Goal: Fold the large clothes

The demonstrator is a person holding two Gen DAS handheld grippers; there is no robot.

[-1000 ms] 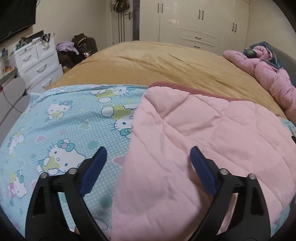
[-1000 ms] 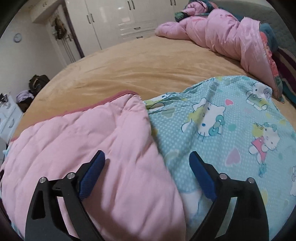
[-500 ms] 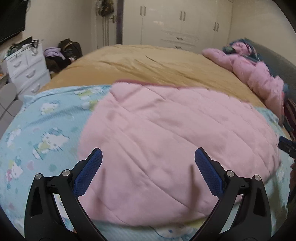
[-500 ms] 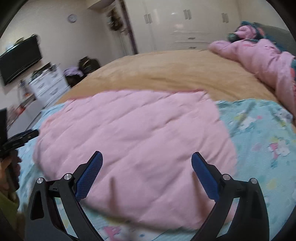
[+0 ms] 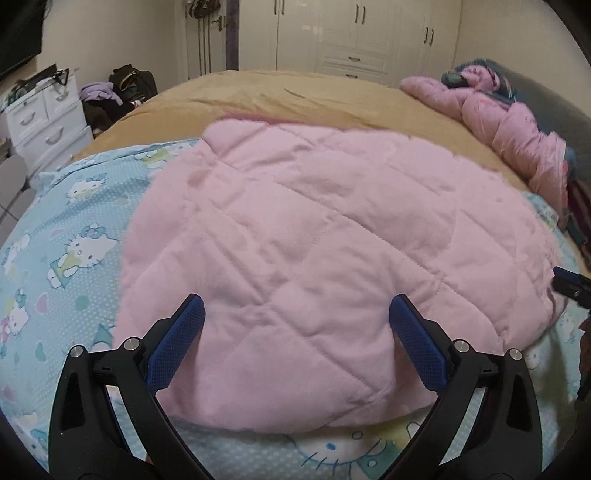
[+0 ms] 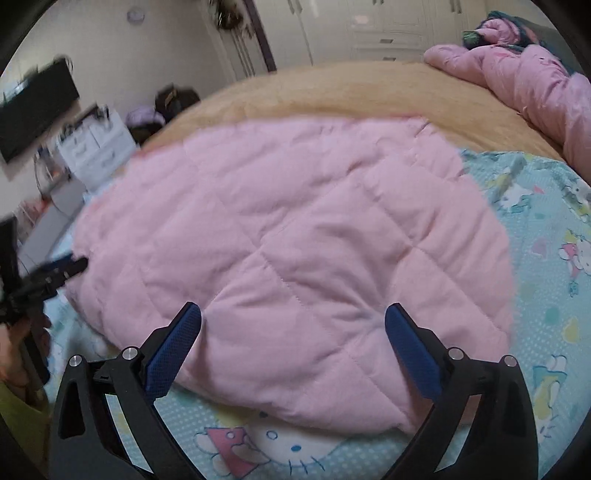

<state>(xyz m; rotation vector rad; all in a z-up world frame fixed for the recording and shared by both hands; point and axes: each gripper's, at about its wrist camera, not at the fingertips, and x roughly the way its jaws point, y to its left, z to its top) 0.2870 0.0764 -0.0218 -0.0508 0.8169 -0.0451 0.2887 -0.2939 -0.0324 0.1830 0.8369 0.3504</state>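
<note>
Nearest in the left wrist view, the left gripper (image 5: 295, 325) holds its blue-padded jaws wide apart with nothing between them, poised over the near edge of the pink quilted blanket side (image 5: 314, 240); in the right wrist view the right gripper (image 6: 293, 330) is likewise spread, jaws apart and empty, above the same pink quilted surface (image 6: 295, 229); the pink side lies folded over the light-blue cartoon-cat printed side of the blanket (image 5: 66, 258), which shows along the near edge and to the left in the left view, and along the near edge and to the right (image 6: 546, 277) in the right view; a tip of the right gripper peeks in at the right edge of the left view, and the left gripper appears, blurred, at the left edge of the right view; the whole blanket rests on a bed with a tan plush cover (image 5: 295, 96); farther right lies a crumpled pink padded quilt (image 5: 517, 125); at the far left stands a white drawer chest (image 5: 48, 122); beyond the bed, white wardrobe doors (image 5: 351, 33).
</note>
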